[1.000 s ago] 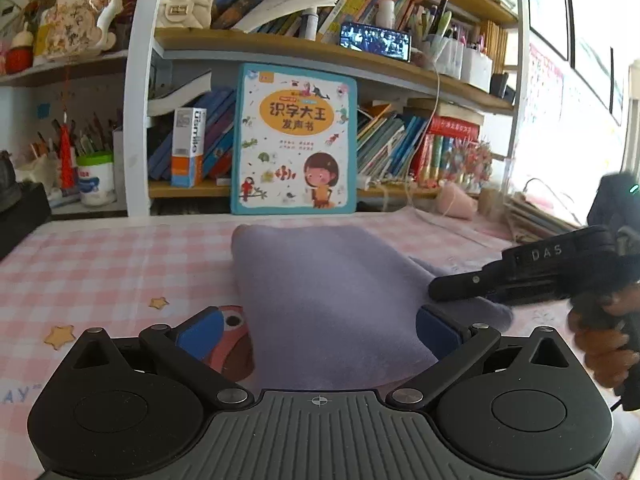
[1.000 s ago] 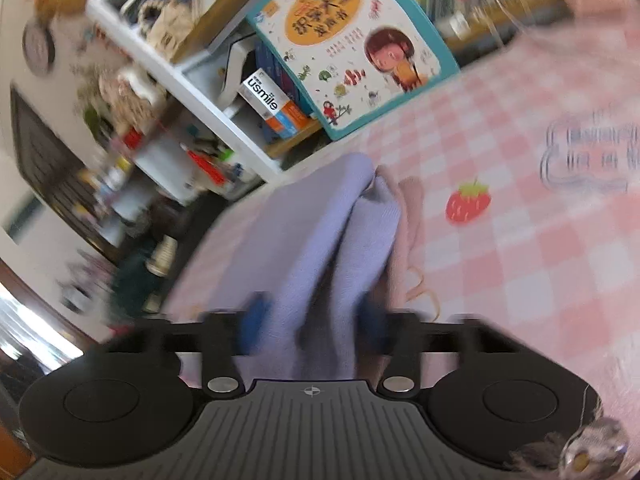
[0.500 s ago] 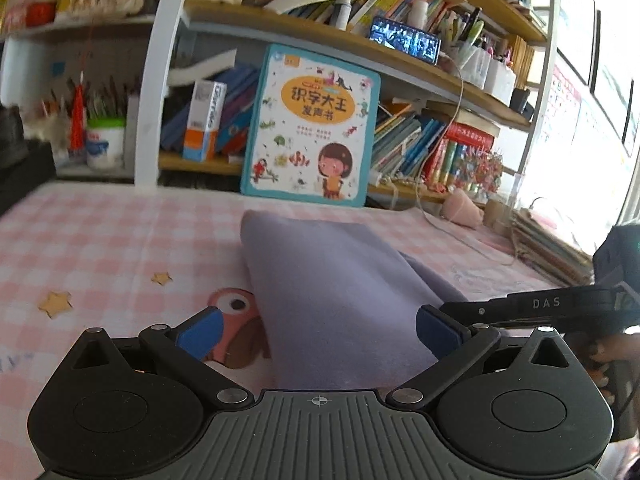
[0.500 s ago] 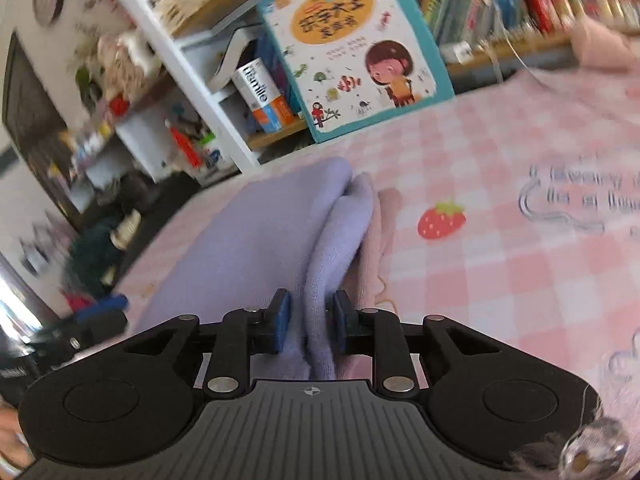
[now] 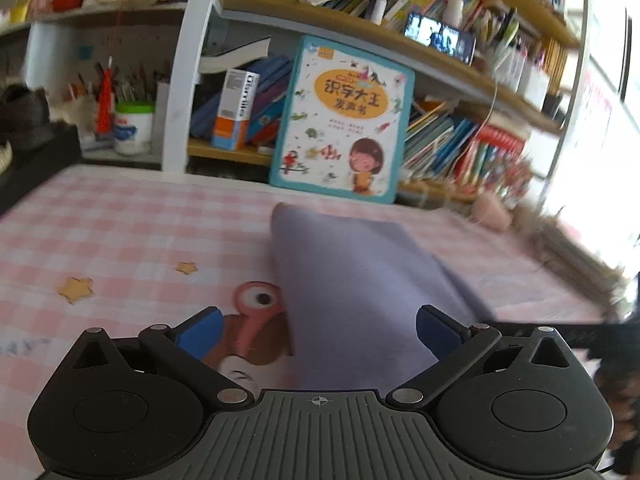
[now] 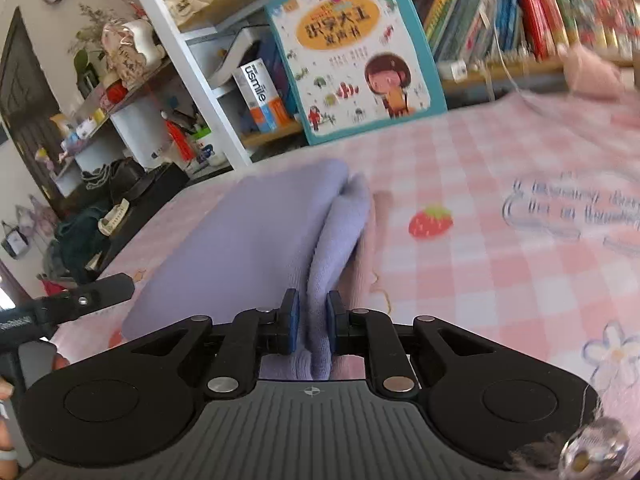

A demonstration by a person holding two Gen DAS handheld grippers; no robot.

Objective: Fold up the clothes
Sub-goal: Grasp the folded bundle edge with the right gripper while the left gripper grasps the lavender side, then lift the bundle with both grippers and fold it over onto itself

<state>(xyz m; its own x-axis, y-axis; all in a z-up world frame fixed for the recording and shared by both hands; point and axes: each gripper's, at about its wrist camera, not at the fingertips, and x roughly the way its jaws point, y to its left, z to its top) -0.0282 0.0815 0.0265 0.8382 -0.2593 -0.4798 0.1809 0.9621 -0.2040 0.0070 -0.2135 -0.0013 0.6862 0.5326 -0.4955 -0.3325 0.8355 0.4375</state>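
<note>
A folded lavender garment (image 5: 352, 280) lies on the pink checked tablecloth (image 5: 120, 232). In the right wrist view it shows as a thick folded stack (image 6: 260, 248) with a pink layer under its right edge. My right gripper (image 6: 311, 320) is shut on the near folded edge of the garment. My left gripper (image 5: 318, 328) is open, its blue pads wide apart over the near end of the garment and the owl print. The left gripper's finger also shows in the right wrist view (image 6: 92, 294), at the garment's left side.
A teal children's book (image 5: 340, 120) leans against a bookshelf (image 5: 360, 28) at the table's back edge. A white cup of pens (image 5: 134, 128) stands at back left. A pink object (image 5: 492, 212) and papers lie at the right.
My right gripper closed on the garment's folded edge and has kept hold. My left gripper drew back and to the left, staying open.
</note>
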